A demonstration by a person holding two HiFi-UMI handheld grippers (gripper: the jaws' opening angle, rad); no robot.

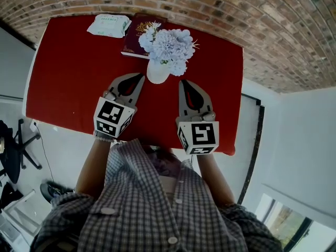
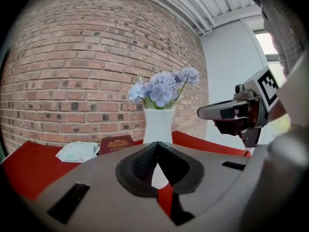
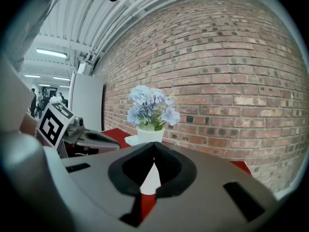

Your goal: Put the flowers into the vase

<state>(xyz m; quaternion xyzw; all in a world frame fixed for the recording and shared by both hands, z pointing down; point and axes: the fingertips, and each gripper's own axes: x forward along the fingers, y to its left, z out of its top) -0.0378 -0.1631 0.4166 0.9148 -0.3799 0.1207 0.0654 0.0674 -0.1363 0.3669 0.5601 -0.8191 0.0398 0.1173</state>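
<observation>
A white vase (image 1: 157,71) stands on the red table (image 1: 68,77) with pale blue flowers (image 1: 169,47) in it. The vase (image 2: 158,126) and the flowers (image 2: 163,88) show ahead in the left gripper view; the vase (image 3: 150,135) and the flowers (image 3: 152,107) also show ahead in the right gripper view. My left gripper (image 1: 139,76) is shut and empty, just left of the vase. To the vase's right, my right gripper (image 1: 183,82) is shut with nothing in it. Both stay apart from the vase. In each gripper view the tips meet: left (image 2: 155,143), right (image 3: 154,144).
A dark red booklet (image 1: 140,34) and a white packet of wipes (image 1: 108,25) lie at the table's far edge, behind the vase. A brick wall (image 1: 210,9) runs behind the table. An office chair (image 1: 13,146) stands on the floor at the left.
</observation>
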